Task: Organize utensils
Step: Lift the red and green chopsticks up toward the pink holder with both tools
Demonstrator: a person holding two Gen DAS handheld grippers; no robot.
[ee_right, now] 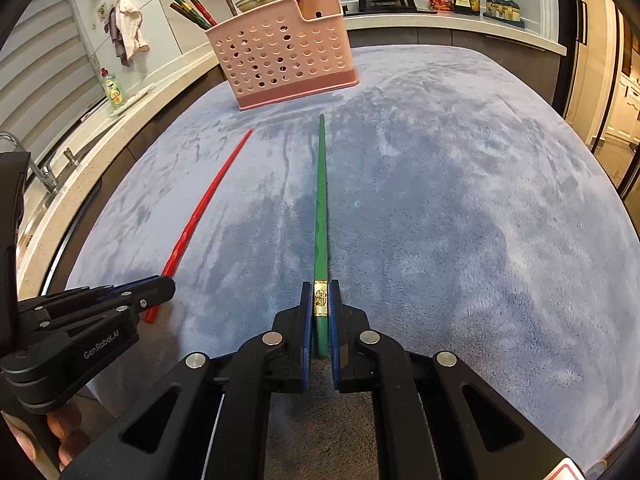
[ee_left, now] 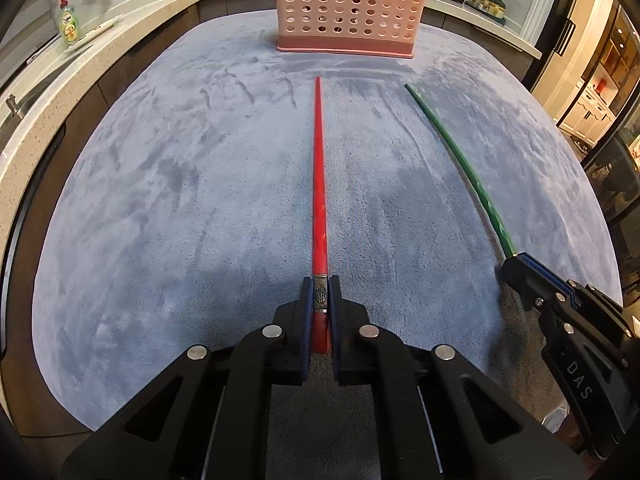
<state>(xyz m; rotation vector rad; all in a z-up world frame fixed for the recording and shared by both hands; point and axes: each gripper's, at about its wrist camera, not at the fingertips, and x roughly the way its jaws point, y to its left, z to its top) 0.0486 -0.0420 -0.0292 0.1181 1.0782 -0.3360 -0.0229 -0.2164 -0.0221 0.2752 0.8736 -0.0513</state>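
Lengthwise, red chopstick toward basket

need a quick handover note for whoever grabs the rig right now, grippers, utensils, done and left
Left hand-held gripper: shut on the red chopstick at its banded end.
Right hand-held gripper: shut on the green chopstick likewise.
Both chopsticks lie on the blue cloth, tips toward the pink basket.
Done: some chopsticks already stand in the basket.
Left: lift both and drop them in.
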